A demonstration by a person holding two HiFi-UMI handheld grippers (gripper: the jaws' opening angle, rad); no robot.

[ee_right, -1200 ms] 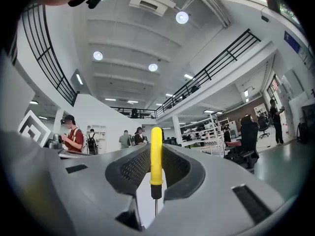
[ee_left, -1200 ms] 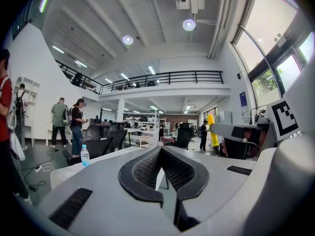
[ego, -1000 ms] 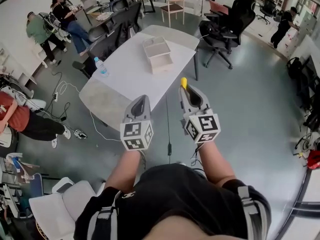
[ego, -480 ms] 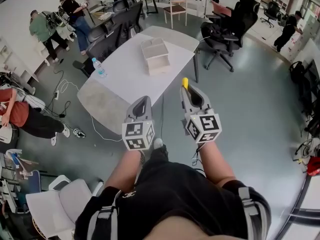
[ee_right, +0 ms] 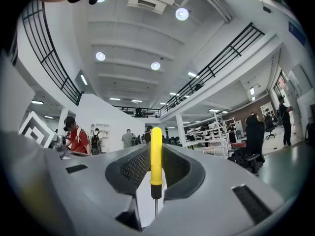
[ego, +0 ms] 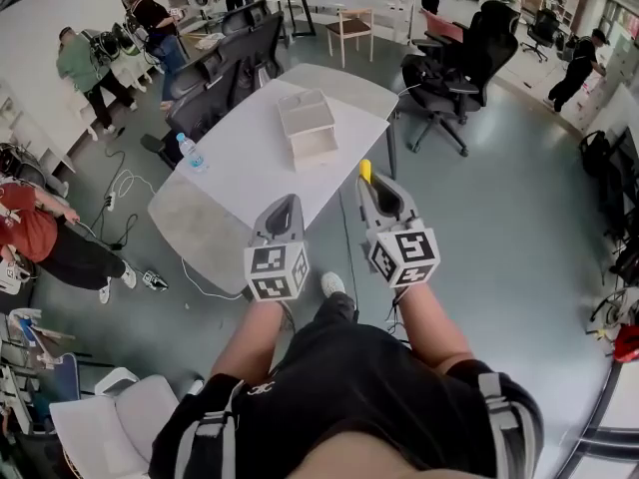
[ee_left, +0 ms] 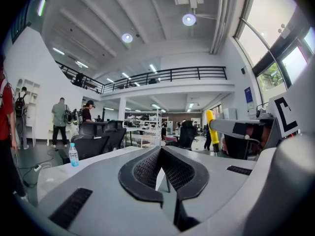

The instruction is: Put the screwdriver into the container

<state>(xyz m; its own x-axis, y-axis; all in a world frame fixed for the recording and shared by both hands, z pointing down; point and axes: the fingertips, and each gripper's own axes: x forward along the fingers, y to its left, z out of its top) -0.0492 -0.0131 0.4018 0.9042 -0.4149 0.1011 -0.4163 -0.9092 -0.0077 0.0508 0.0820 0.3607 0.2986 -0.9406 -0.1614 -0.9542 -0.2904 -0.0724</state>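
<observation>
We're getting bright, even light from round ceiling lights (ee_right: 181,14), with heavy fisheye bending and dark corners showing.

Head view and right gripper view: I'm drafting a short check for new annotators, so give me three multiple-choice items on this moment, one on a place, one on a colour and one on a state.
1. Where does the container stand?
A. on the floor
B. on the white table
C. on a chair seat

2. What colour is the handle of the screwdriver?
A. red
B. blue
C. yellow

3. What state is the right claw in?
A. closed on the screwdriver
B. wide open and empty
C. closed with nothing in it

Answers:
1 B: the head view shows it on the tabletop ahead of the person.
2 C: the handle is yellow in both views.
3 A: the shaft is clamped between the pads, with the handle sticking out past the tips.
</observation>
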